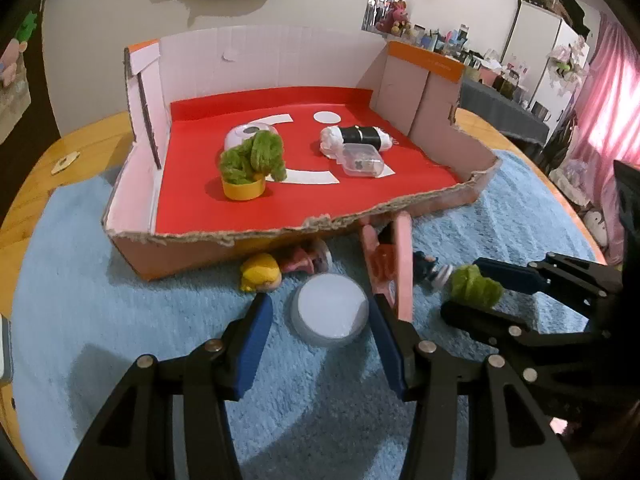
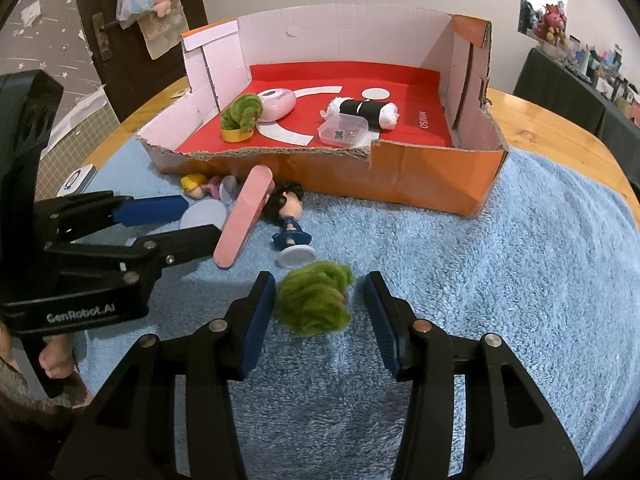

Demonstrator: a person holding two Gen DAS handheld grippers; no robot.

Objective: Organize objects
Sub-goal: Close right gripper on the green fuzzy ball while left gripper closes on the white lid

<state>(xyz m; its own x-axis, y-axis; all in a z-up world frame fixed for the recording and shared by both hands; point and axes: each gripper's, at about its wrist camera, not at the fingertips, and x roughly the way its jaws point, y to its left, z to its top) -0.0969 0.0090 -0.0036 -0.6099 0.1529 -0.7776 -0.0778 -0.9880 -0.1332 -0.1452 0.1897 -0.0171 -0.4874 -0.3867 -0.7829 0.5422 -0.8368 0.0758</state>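
A white round puck-like case (image 1: 330, 312) lies on the blue towel (image 1: 120, 300) between the fingers of my left gripper (image 1: 319, 300). The jaws are open: the right pad is at its rim, while a gap shows at the left pad. My right gripper (image 2: 319, 280) straddles a green fuzzy toy (image 2: 314, 304), open, with space at the right pad. From the left wrist view the right gripper (image 1: 464, 288) is at the right. The cardboard box (image 2: 420, 176) with a red floor holds a potted green fuzzy plant (image 1: 250, 168), a pink device (image 2: 278, 104), a black-and-white roll (image 2: 366, 112) and a clear case (image 2: 344, 130).
In front of the box lie a pink clip-like piece (image 2: 244, 224), a dark-haired figurine (image 2: 290, 216) and a yellow-haired figurine (image 1: 260, 272). A white device (image 2: 76, 180) sits at the towel's left edge. A wooden table (image 2: 560, 120) carries it all, and a hand (image 2: 56, 360) holds the left gripper.
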